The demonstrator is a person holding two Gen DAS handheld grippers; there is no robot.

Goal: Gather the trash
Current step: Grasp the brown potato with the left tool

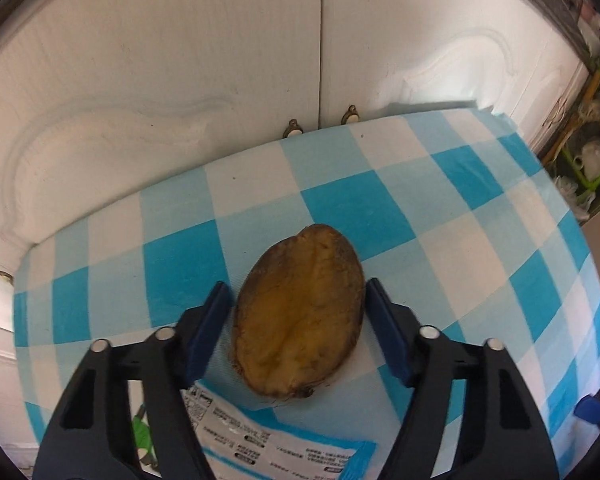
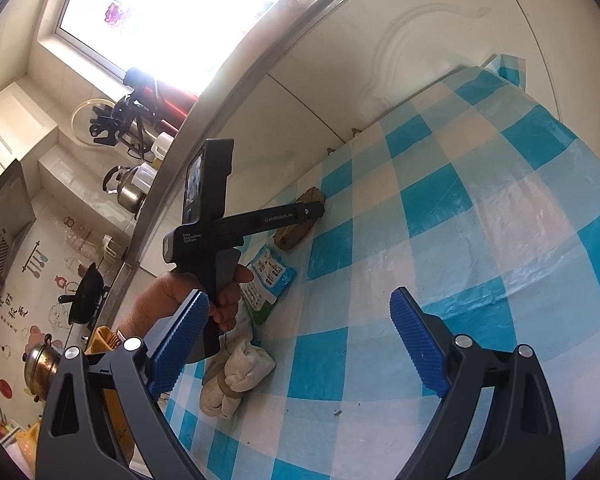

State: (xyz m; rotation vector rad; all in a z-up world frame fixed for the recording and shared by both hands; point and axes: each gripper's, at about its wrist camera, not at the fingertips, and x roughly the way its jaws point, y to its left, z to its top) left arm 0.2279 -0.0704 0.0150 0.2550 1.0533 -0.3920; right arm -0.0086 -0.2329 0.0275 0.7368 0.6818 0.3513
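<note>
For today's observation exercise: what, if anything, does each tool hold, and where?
Nothing yet. The left tool straddles the brown peel, pads flanking its long sides; the right tool is empty.

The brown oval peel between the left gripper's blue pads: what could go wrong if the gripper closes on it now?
The brown oval peel looks thin and flat, so the left gripper may buckle it or slide over it. The pads stand close on both sides without visibly pressing. The blue-and-white checked plastic tablecloth could be pinched and dragged. The white printed wrapper lies beside the peel and may get nudged.
</note>
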